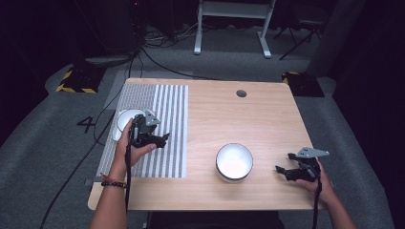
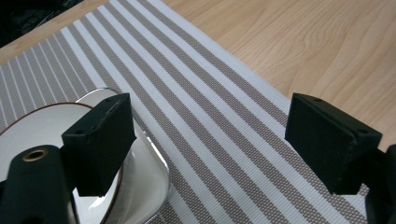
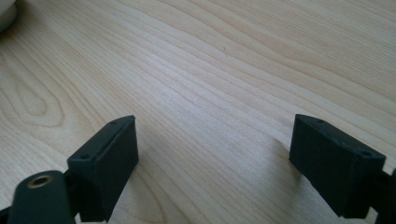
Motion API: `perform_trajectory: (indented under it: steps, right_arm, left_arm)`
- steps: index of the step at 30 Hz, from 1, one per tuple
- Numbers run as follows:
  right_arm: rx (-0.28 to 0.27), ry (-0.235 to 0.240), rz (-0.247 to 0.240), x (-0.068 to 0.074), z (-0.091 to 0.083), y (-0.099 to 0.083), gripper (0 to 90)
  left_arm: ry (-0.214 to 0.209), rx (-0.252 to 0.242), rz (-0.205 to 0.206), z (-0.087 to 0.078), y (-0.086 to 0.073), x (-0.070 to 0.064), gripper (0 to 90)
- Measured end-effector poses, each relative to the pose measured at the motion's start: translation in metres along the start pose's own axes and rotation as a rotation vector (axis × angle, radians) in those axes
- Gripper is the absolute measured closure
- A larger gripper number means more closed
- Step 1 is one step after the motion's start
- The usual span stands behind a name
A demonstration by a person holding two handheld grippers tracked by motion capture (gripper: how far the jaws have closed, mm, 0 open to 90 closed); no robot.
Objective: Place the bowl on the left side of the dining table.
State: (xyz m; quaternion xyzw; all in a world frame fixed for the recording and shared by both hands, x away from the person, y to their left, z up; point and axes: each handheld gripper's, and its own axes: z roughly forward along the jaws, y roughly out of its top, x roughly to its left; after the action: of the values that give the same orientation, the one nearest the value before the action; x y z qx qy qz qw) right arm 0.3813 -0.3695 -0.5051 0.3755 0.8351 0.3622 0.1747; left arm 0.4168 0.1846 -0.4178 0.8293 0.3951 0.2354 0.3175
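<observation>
White dish [image 2: 28,135] (half behind left jaws)

Left plate [image 1: 125,120] partly behind claw [image 1: 162,140]

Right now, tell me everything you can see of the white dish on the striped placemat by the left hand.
The white dish is shallow, glossy like glazed ceramic, with a thin dark line round its rim. It looks empty and sits upright at the left edge of the striped placemat, partly overhanging that edge toward the table's left side in the high view. A shiny reflective edge shows beneath it in the left gripper view; what that is I cannot tell. The left tongs hang open just beside it, one jaw in front of the rim; contact is unclear.
</observation>
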Motion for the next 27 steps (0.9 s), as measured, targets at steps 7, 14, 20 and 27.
perform_trajectory:
  steps: [7, 14, 20, 27]
  right_arm:
    - [0.000, 0.000, 0.000, 0.000, 0.000, 0.000, 15.6]
    - [0.000, 0.000, 0.000, 0.000, 0.000, 0.000, 15.6]
    - [0.000, 0.000, 0.000, 0.000, 0.000, 0.000, 15.6]
    - [0.000, 0.000, 0.000, 0.000, 0.000, 0.000, 15.6]
  left_arm:
    - [-0.018, -0.009, 0.026, -0.002, 0.004, -0.012, 15.9]
    - [-0.020, -0.014, 0.069, -0.004, 0.008, -0.022, 15.9]
    - [-0.042, -0.020, 0.089, -0.005, 0.009, -0.031, 15.9]
    - [-0.060, -0.029, 0.125, -0.003, 0.009, -0.048, 15.9]
